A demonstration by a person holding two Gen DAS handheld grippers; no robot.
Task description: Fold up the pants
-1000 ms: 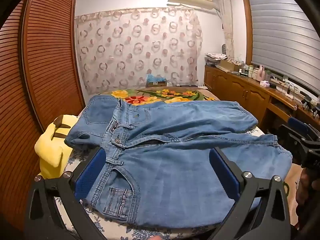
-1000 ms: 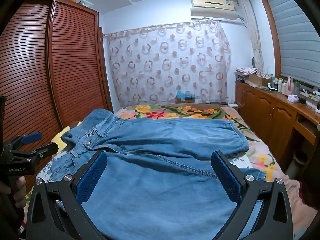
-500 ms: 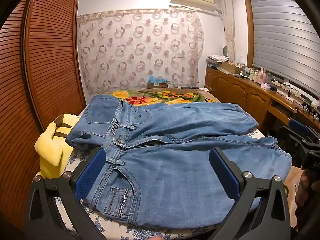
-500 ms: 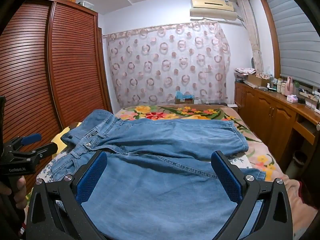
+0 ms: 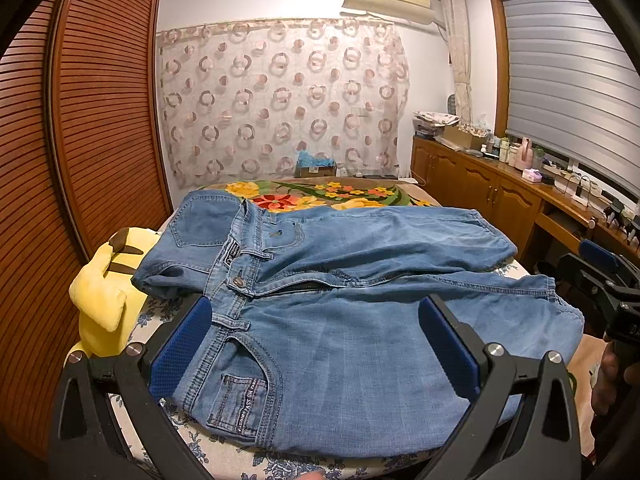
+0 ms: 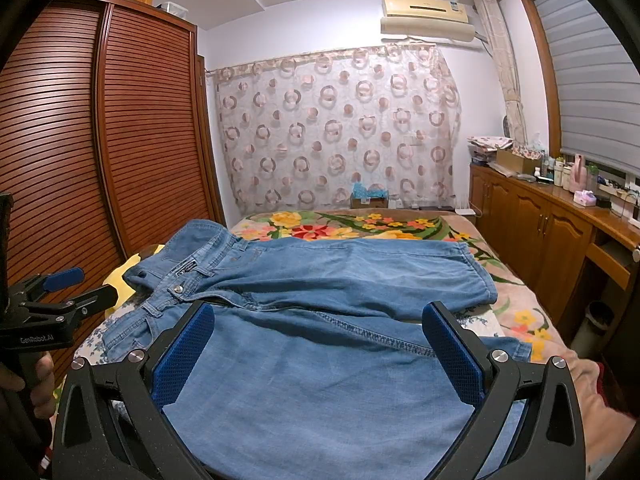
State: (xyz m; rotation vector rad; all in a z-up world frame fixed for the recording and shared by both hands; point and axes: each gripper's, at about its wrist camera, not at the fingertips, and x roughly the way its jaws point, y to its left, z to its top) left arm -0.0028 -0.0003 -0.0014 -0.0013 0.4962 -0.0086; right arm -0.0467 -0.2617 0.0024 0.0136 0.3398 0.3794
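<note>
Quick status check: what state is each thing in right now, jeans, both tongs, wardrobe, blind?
jeans: spread flat on the bed, unfolded, zipper open
left tongs: open, empty
right tongs: open, empty
wardrobe doors: closed
window blind: lowered
yellow plush: lying beside the waistband

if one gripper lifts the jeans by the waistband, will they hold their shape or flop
Likely flop: the jeans lie limp on the bed, with soft creases, and one side of the waistband has folded over. The legs would probably hang and drag. Denim this size looks fairly heavy, so a one-point grip may let it swing. The weave seems unlikely to slip from the open left gripper.
</note>
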